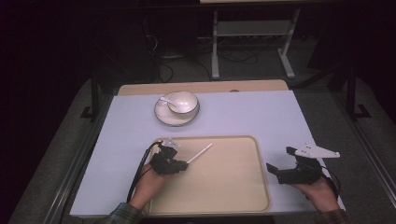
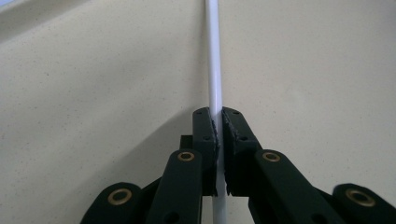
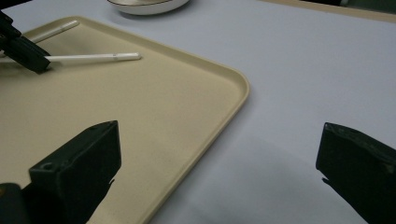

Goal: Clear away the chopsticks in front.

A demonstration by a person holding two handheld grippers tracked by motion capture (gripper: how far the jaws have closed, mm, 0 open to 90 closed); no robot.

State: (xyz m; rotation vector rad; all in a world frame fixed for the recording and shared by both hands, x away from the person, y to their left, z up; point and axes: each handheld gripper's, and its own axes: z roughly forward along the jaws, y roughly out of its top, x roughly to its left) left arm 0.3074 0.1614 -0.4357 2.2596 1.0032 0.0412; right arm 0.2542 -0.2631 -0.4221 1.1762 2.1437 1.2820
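White slender plastic stick [image 2: 215, 60] pinched in the left gripper [image 2: 218, 122] over a beige tray.

Left gripper's black jaws press together on the stick near one end, and the rest of it reaches out over the beige rectangular plastic tray [image 1: 243, 186], toward its far edge in the high view [image 1: 200, 153]. In the right gripper view the stick [image 3: 93, 57] lies low over the tray surface; whether it touches I cannot tell. Right gripper [image 1: 285, 163] hangs just beyond the tray's right rim above the pale blue table mat [image 1: 271, 116], its jaws spread wide with nothing between them. A white ceramic bowl on a saucer [image 1: 177, 108], with a white spoon in it, stands on the mat beyond the tray.
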